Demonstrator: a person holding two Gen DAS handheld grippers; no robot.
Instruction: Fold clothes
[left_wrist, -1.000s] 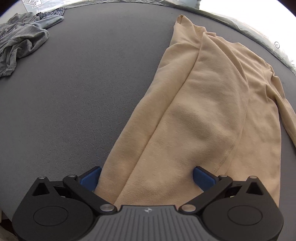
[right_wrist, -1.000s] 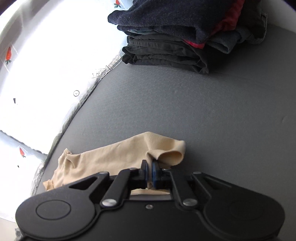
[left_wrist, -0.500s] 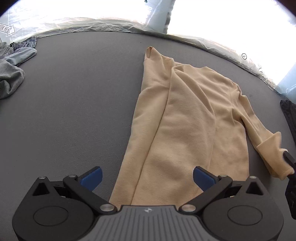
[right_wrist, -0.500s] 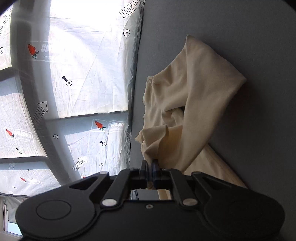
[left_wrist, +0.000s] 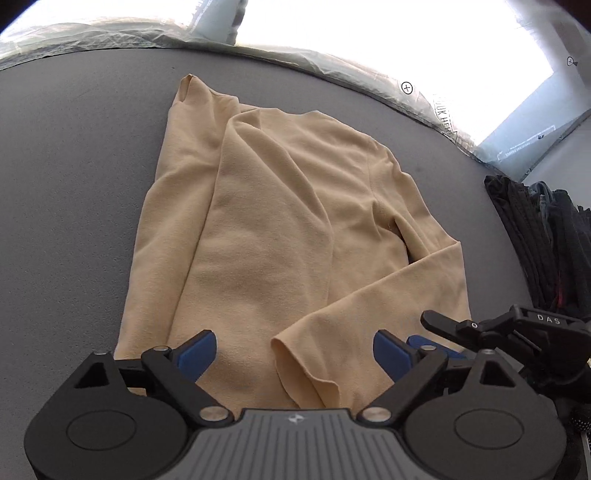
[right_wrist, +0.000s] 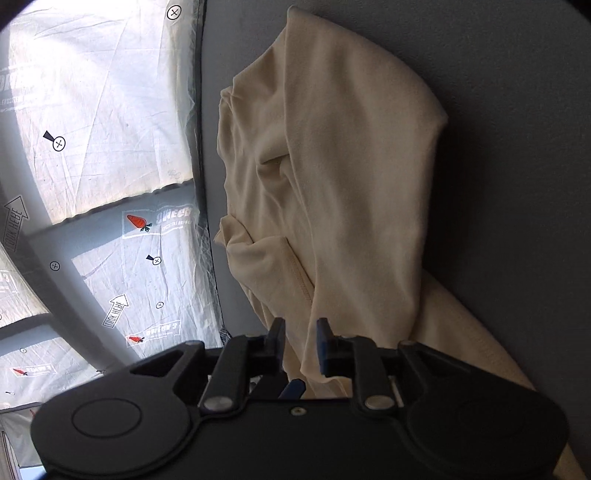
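A beige long-sleeved top (left_wrist: 273, 221) lies on the grey table (left_wrist: 74, 166), its left side folded over the body. Its right sleeve (left_wrist: 369, 302) is folded across the lower part, the cuff (left_wrist: 306, 373) near my left gripper. My left gripper (left_wrist: 295, 350) is open and empty, hovering over the hem. My right gripper (right_wrist: 301, 345) is open with sleeve fabric (right_wrist: 354, 184) between its parted jaws, not clamped. It also shows in the left wrist view (left_wrist: 498, 328) at the lower right.
A stack of dark folded clothes (left_wrist: 546, 240) sits at the table's right edge. Clear plastic sheeting (right_wrist: 92, 166) with carrot prints and arrows hangs beyond the table's far edge.
The right gripper carried the sleeve across the body of the top and opened, letting it go. The left gripper stayed open and pulled back, so the whole top shows.
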